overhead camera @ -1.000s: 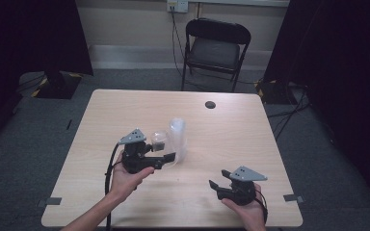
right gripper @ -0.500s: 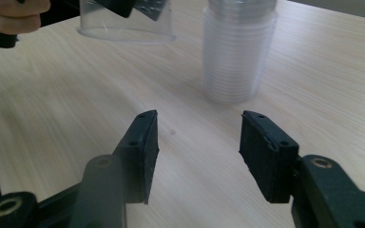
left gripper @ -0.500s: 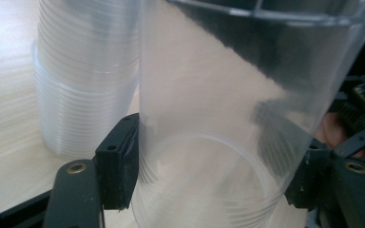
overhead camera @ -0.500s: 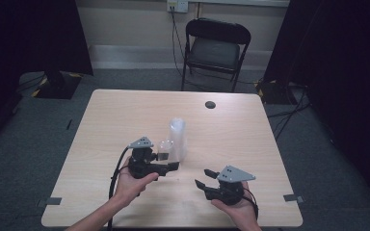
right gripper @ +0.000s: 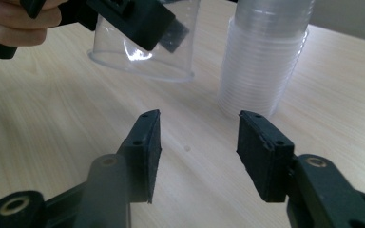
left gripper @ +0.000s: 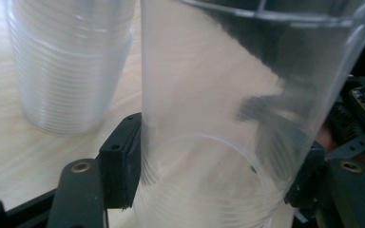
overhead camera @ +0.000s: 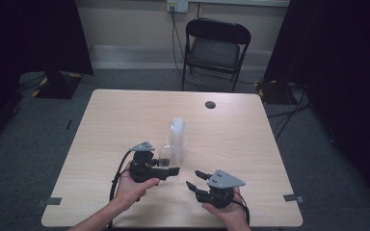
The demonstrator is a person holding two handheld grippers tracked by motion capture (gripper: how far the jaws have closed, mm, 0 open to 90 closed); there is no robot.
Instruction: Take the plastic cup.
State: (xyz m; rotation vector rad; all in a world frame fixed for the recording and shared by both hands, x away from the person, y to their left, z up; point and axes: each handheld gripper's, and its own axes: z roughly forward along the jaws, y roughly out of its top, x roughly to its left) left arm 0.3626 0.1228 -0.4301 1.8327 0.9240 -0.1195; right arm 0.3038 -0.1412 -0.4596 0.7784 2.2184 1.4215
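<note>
**One cup in my left jaws, the stack just beyond**

My left gripper (overhead camera: 169, 171) holds a single clear plastic cup (left gripper: 228, 118): the two black pads press on its ribbed wall from either side, near the closed end, and the cup lies tilted with its open rim pointing away from me. My right gripper (right gripper: 197, 154) is empty; its jaws have just been closing and now stand moderately apart, with only bare wood between them.

The tall stack of clear plastic cups (right gripper: 261, 61) stands mouth-down on the pale wooden surface (overhead camera: 250, 144), just beyond my right jaws and slightly to their right. The held cup hangs ahead of them to the left, close beside the stack but apart from it.

To do this well, I judge the thin wall needs a light squeeze, or it will buckle. I should keep the cup clear of the stack, because a nudge could topple it.

A small dark round disc (overhead camera: 210, 104) lies far past the stack, out of the way. A black folding chair (overhead camera: 215, 45) stands behind the surface. Nothing blocks my jaws.
</note>
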